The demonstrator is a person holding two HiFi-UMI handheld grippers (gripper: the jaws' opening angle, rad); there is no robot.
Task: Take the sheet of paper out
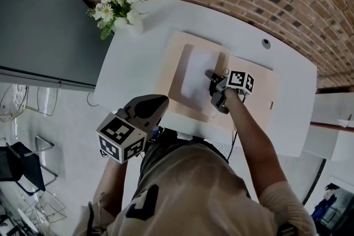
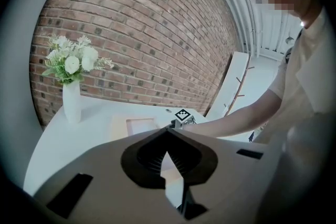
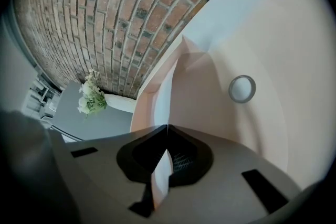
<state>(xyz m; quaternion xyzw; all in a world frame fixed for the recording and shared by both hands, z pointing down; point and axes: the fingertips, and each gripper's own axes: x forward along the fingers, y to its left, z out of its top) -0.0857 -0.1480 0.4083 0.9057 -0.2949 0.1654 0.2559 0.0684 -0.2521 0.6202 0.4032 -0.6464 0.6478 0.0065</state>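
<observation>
A white sheet of paper [image 1: 194,79] lies in an open beige folder [image 1: 178,47] on the white table [image 1: 133,63]. My right gripper [image 1: 212,77] sits at the sheet's right edge, shut on that edge. In the right gripper view the sheet [image 3: 163,96] runs up from the shut gripper [image 3: 167,128] and stands clear of the folder [image 3: 210,86]. My left gripper [image 1: 160,101] hangs off the table's near edge, close to the person's body. Its jaws [image 2: 168,131] meet at the tips with nothing between them.
A white vase of flowers [image 1: 121,5] stands at the table's far left corner, against the brick wall. A round cable hole [image 1: 266,43] is in the tabletop beyond the folder. A round snap [image 3: 242,88] sits on the folder's flap. Chairs stand on the floor at left.
</observation>
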